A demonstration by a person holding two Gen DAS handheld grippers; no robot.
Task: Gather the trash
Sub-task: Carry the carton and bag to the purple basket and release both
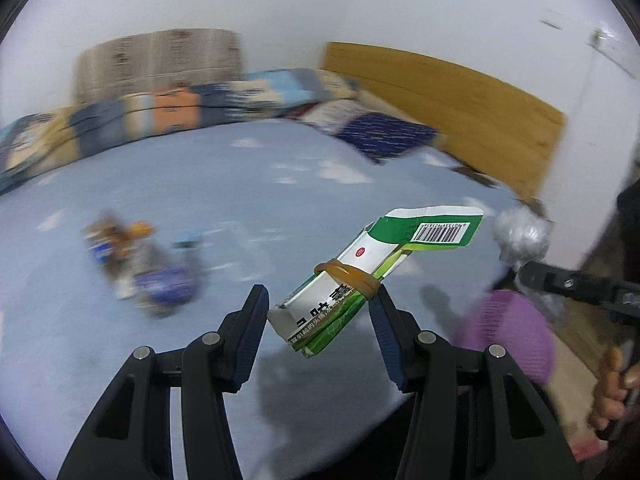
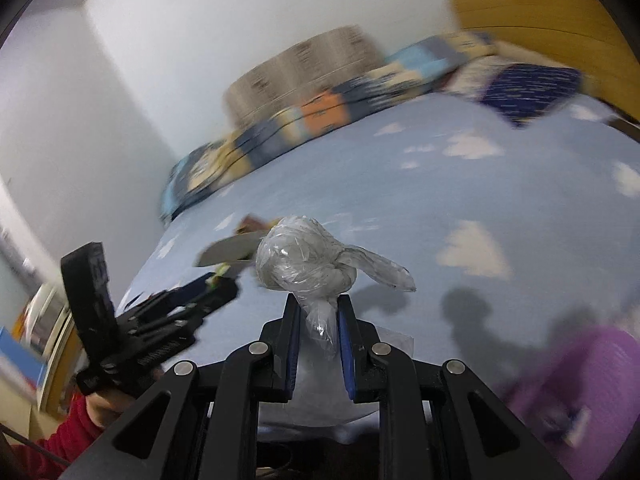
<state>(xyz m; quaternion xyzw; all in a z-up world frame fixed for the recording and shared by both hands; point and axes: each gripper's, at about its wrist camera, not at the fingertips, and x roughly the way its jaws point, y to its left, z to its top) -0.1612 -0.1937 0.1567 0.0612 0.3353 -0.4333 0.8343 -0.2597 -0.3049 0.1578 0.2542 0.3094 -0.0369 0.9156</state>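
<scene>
Both loads ride above the bed's (image 1: 168, 184) near edge: left gripper (image 1: 320, 312) clamps the flattened carton (image 1: 344, 300), right gripper (image 2: 318, 320) pinches the knotted plastic bag (image 2: 304, 256); grips should stay firm until over the purple bin (image 1: 508, 336).

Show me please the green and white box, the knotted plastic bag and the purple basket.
green and white box (image 1: 372, 256): left wrist view, white face beside the rubber band.
knotted plastic bag (image 2: 296, 258): right wrist view, round bulging part.
purple basket (image 1: 508, 332): left wrist view, blurred side wall.
</scene>
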